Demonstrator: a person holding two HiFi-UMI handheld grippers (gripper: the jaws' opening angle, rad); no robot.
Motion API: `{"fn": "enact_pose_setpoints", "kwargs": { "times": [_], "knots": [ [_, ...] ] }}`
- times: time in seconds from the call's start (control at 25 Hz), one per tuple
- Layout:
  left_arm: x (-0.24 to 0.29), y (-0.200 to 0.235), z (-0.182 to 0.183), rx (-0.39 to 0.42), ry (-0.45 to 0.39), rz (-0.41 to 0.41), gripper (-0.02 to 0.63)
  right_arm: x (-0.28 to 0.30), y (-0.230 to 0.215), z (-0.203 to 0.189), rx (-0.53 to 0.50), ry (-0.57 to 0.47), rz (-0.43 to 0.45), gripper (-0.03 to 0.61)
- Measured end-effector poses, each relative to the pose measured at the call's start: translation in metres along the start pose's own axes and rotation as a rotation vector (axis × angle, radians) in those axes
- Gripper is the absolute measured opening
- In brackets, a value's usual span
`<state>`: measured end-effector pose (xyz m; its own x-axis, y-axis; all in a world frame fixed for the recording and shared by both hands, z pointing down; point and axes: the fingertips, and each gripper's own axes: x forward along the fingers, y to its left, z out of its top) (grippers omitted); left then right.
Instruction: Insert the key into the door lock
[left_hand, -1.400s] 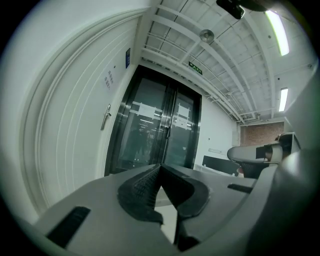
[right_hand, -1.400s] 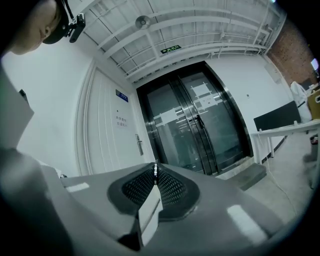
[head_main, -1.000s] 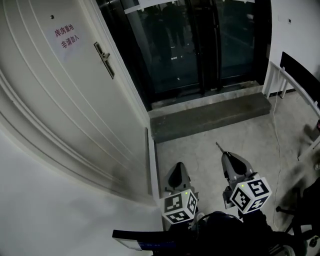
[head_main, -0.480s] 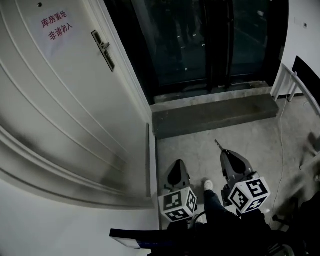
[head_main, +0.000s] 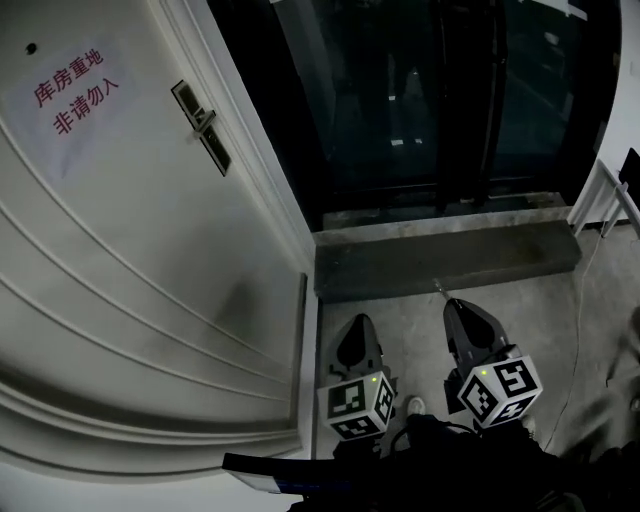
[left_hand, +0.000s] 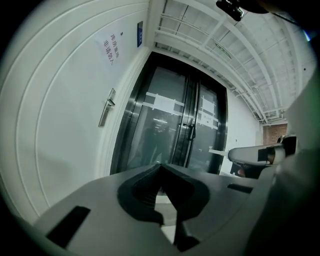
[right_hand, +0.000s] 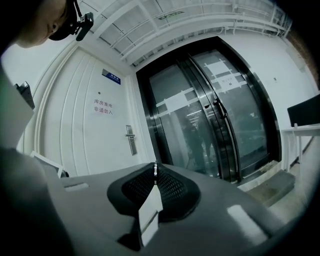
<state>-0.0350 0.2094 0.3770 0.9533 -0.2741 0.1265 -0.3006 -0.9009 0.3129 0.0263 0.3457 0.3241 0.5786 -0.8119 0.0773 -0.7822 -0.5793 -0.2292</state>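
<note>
The door lock (head_main: 200, 125), a metal plate with a lever handle, sits on the white door (head_main: 150, 270) at the upper left of the head view, far from both grippers. It also shows in the left gripper view as the lock (left_hand: 106, 107) and in the right gripper view as the lock (right_hand: 131, 140). My right gripper (head_main: 452, 303) is shut on a thin key (head_main: 438, 291) that points forward. In the right gripper view the key (right_hand: 155, 172) stands between the jaws with a white tag (right_hand: 149, 212) below it. My left gripper (head_main: 358, 322) is shut and holds nothing (left_hand: 161, 167).
A paper sign (head_main: 75, 92) with red characters hangs on the door. Dark glass double doors (head_main: 420, 100) stand ahead behind a stone step (head_main: 440, 258). A white railing (head_main: 605, 200) and a cable (head_main: 580, 300) lie at the right. A shoe (head_main: 415, 405) shows between the grippers.
The view has moved closer to the door: the lock and sign are larger and lower in the frame. Both grippers keep their places in the view and stay shut.
</note>
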Motion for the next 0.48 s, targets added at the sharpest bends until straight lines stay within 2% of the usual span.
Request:
{"fn": "enact_pose_setpoints", "kwargs": {
  "times": [0.24,0.48],
  "knots": [
    [0.071,-0.005,0.016,-0.001,-0.014,0.017,0.002,0.058,-0.040,0.019,-0.002,0.000,0.029,0.012],
    [0.108,-0.002,0.017,0.004,-0.007,0.033,0.002,0.092,-0.059,0.016,0.011,0.021,0.050,0.012]
  ]
}}
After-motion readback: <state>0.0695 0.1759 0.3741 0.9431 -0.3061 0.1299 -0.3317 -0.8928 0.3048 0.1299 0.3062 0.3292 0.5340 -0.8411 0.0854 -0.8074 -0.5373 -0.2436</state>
